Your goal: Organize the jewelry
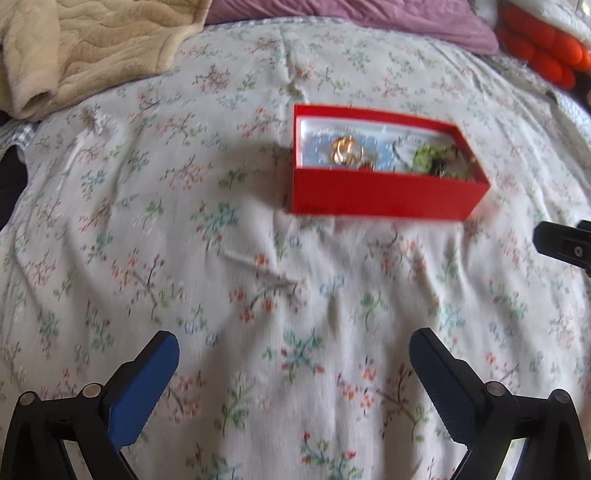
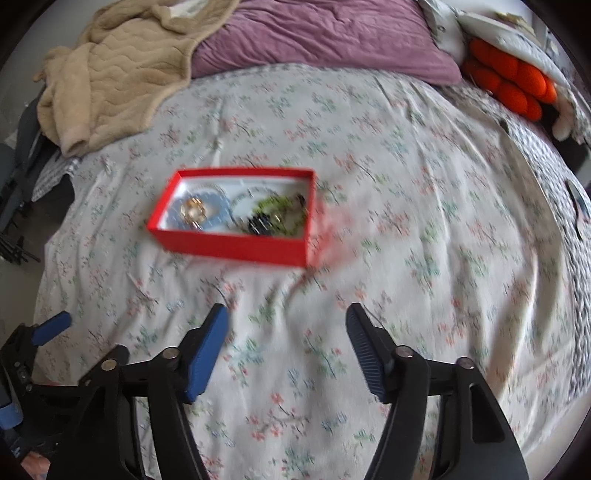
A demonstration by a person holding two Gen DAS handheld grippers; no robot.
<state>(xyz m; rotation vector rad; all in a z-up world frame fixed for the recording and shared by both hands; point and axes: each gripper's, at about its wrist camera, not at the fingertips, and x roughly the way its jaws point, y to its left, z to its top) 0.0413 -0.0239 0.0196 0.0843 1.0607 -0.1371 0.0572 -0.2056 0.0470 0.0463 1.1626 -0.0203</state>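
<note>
Since both the left gripper (image 1: 293,354) and right gripper (image 2: 286,332) hover wide open and empty over the floral bedspread (image 1: 258,369), with the red jewelry box (image 1: 380,195) ahead, approach slowly and pinch one piece, avoiding the tangled green beads (image 2: 280,214).

Floral bedsheet (image 2: 388,184), beige fleece blanket (image 2: 122,74), purple pillow (image 2: 325,33), orange plush (image 2: 513,85)
</note>
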